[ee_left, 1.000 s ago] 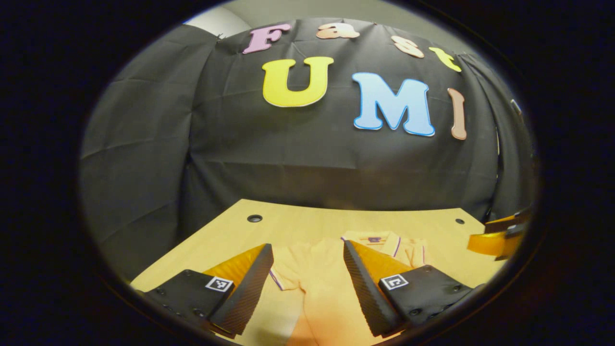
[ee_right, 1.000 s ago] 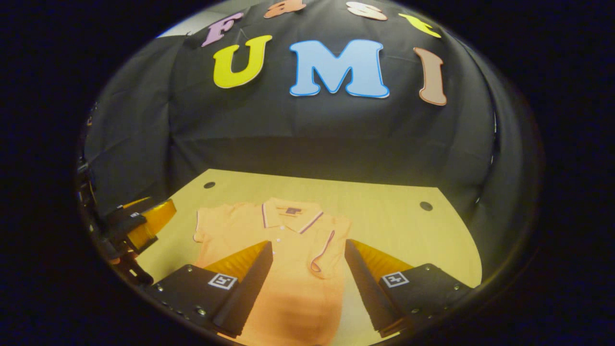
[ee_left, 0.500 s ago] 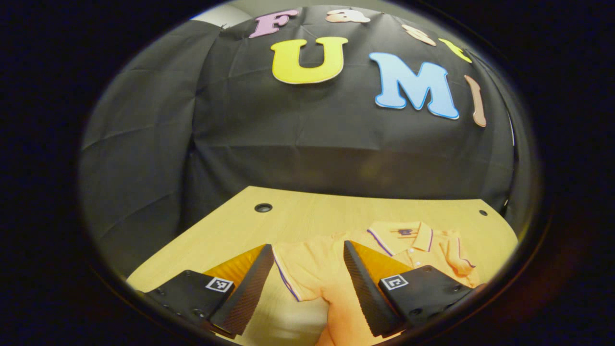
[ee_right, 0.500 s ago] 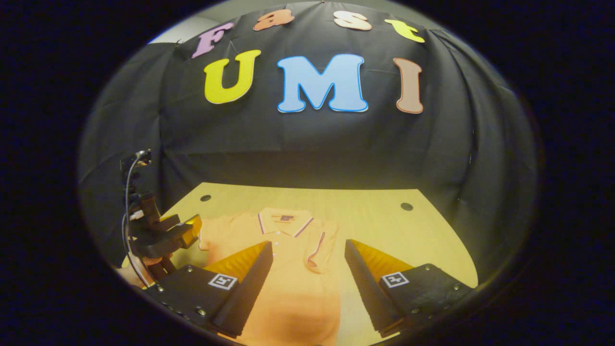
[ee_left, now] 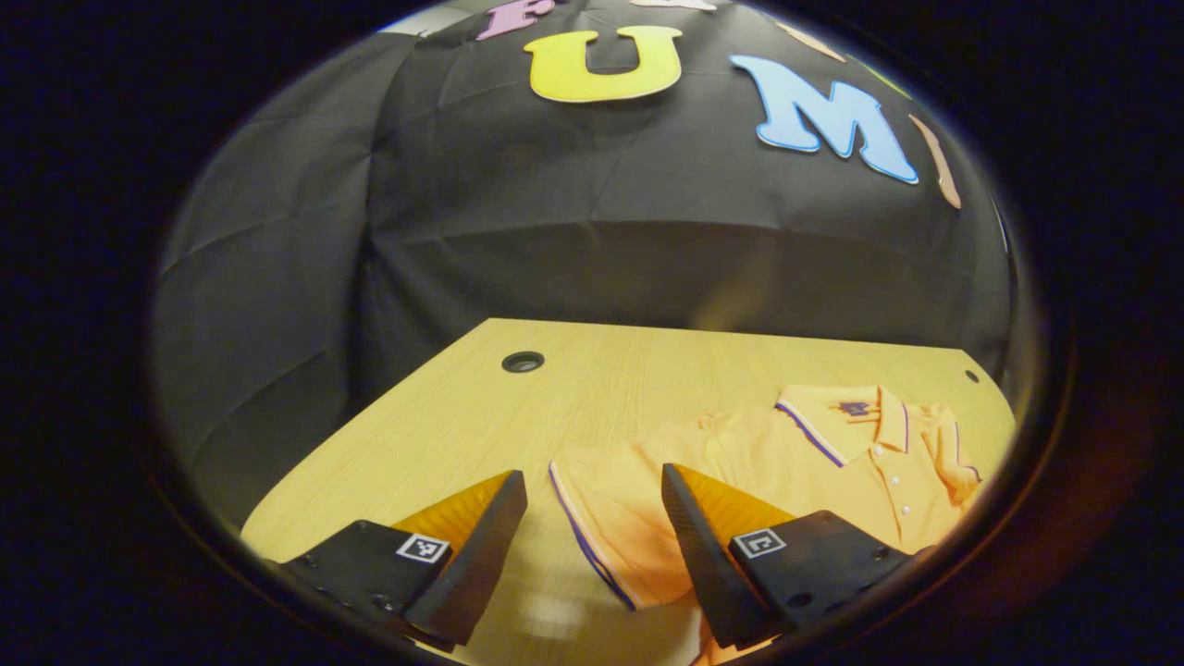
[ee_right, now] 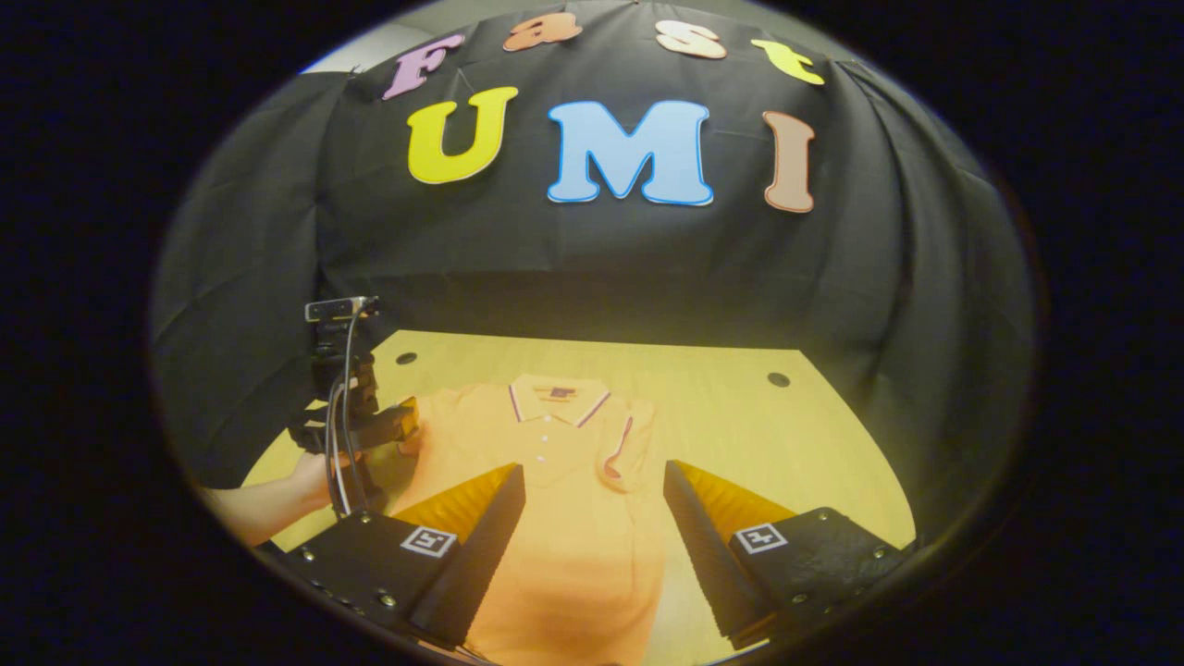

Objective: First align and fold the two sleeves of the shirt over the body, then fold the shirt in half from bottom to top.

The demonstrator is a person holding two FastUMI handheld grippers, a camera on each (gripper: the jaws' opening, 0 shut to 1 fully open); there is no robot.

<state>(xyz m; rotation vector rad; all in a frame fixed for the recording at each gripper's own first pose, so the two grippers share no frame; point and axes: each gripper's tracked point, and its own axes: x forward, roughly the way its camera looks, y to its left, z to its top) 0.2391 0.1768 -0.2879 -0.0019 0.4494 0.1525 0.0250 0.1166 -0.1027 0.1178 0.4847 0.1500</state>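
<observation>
While the orange polo shirt (ee_right: 564, 481) lies flat on the wooden table (ee_right: 740, 435), collar toward the black cloth wall (ee_right: 592, 268) and buttons up, its right sleeve (ee_right: 624, 453) is folded inward over the body, the striped cuff beside the placket. The left sleeve (ee_left: 601, 518) is spread out sideways from the body, its striped hem facing the open tabletop. In the left gripper view the left gripper (ee_left: 592, 546) has its fingers well apart; the sleeve hem lies in the gap between them, nearer one finger, and that finger overlaps the sleeve cloth in the picture. Whether either finger touches the cloth cannot be told. The collar (ee_left: 846, 416) lies beyond the sleeve, toward the far corner of the table. In the right gripper view the right gripper (ee_right: 592, 536) is likewise spread wide, with the lower body of the shirt seen between and beyond its fingers; contact cannot be told. The same view shows the left gripper (ee_right: 402, 421) at the shirt's left sleeve, held by a hand (ee_right: 310, 476), with a cable (ee_right: 338, 407) running down from it. Two round holes (ee_right: 778, 379) in the table lie beyond the shirt, near the wall.
</observation>
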